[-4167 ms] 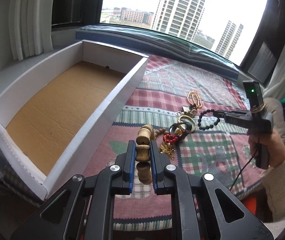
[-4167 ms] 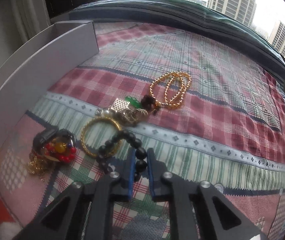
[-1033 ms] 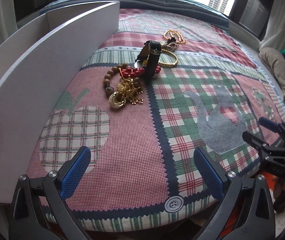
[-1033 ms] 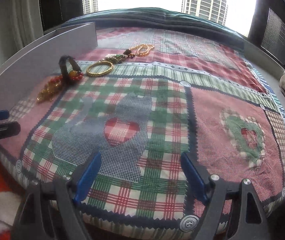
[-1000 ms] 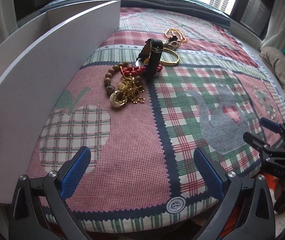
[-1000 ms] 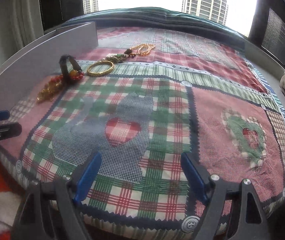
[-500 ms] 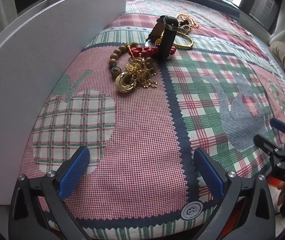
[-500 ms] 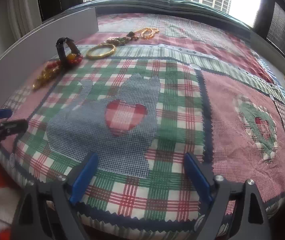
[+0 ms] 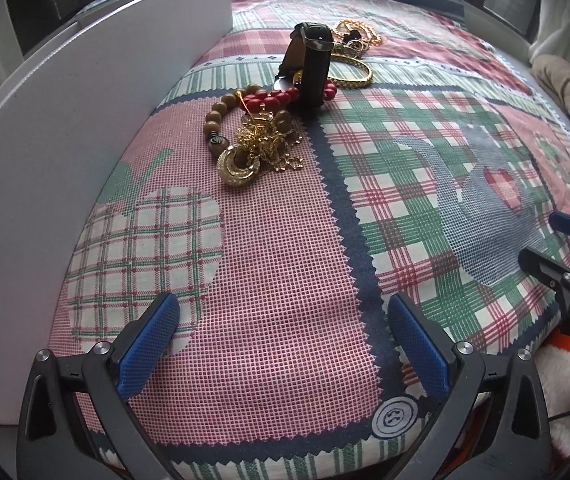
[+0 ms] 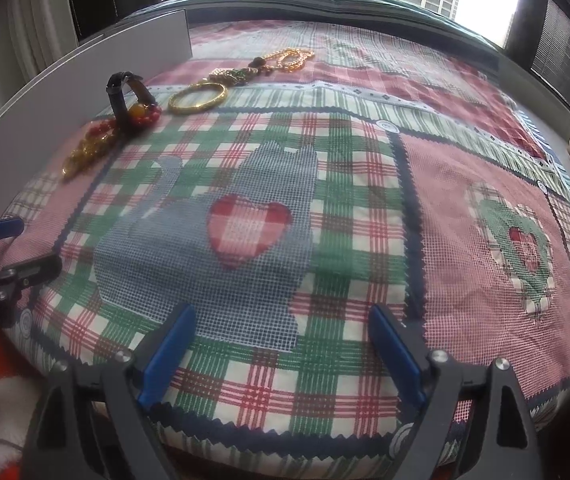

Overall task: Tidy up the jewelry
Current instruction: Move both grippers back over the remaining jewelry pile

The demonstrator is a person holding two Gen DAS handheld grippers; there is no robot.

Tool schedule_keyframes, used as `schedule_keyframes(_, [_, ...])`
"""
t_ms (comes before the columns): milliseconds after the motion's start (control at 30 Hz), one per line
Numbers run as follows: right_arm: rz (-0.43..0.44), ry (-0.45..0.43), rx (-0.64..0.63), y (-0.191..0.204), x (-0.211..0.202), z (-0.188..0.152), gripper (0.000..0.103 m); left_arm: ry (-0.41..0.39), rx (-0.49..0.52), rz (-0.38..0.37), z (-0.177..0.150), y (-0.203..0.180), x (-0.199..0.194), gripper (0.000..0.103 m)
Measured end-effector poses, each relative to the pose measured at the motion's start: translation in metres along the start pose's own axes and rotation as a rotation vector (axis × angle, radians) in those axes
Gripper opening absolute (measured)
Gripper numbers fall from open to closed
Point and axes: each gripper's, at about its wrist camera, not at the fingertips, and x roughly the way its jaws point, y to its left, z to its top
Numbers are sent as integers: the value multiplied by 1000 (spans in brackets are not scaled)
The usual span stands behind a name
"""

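1. Only one piece of writing can be read: white letters ending "Robot.AI" on the body of the left gripper [image 10: 17, 246], at the left edge of the right wrist view; on the right gripper [image 9: 553, 236], at the right edge of the left wrist view, a few white letters show but are cut off and cannot be read.
2. The left gripper [image 9: 285, 344] stands wide with nothing between its blue pads [image 9: 147, 346], low in the frame over the pink-checked patch of the patchwork quilt [image 9: 269, 288].
3. The right gripper [image 10: 281, 346] also stands wide and empty, bottom centre of its frame, over the grey cat patch with the red heart [image 10: 249, 230].
4. The jewelry lies in a cluster at upper centre of the left wrist view: a gold pendant and chain [image 9: 253, 156], wooden beads [image 9: 221, 114], red beads [image 9: 273, 98], a dark watch [image 9: 311, 64] standing on its strap, a gold bangle [image 9: 351, 72] and gold beads [image 9: 359, 32] behind.
5. The white box [image 9: 85, 128] fills the left side of that frame, just beside the cluster.
6. Compared with a second ago, the cluster sits larger and nearer in the left wrist view, and the right gripper's pads stand slightly wider.
7. Four seconds ago both grippers were clamped, the left on wooden beads, the right on black beads; now neither holds anything.
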Motion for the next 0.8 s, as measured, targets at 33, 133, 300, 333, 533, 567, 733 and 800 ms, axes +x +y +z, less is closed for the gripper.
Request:
schedule_keyframes(33, [3,-4,-6,0,0,-1,90,-1,0,0,0,0,0,103])
schedule_keyframes(133, [12,-4,-20,0,-1,-1,90,-11,3,1,1,0,-2,102])
schedule_keyframes(300, [61,-70,53,-15,-18,2,90,-164,-18,-38,8,10,-41,102])
schedule_keyframes(333, [58,-103,68,-19,-25,3,90,-193,-35,-52,10,16,-48,102])
schedule_keyframes(533, [52,-214,114,-30,-44,13,90,-203,-127,-70,21,44,-50,102])
schedule_keyframes(567, [62,-216,115,-30,-43,13,90,-187,-136,-64,22,46,-46,102])
schedule_keyframes(733, [89,-199,81,-21,-38,12,90,-166,-100,-80,27,36,-37,102])
schedule_keyframes(800, [94,-199,74,-18,-38,11,90,-179,-58,-61,35,31,-34,102])
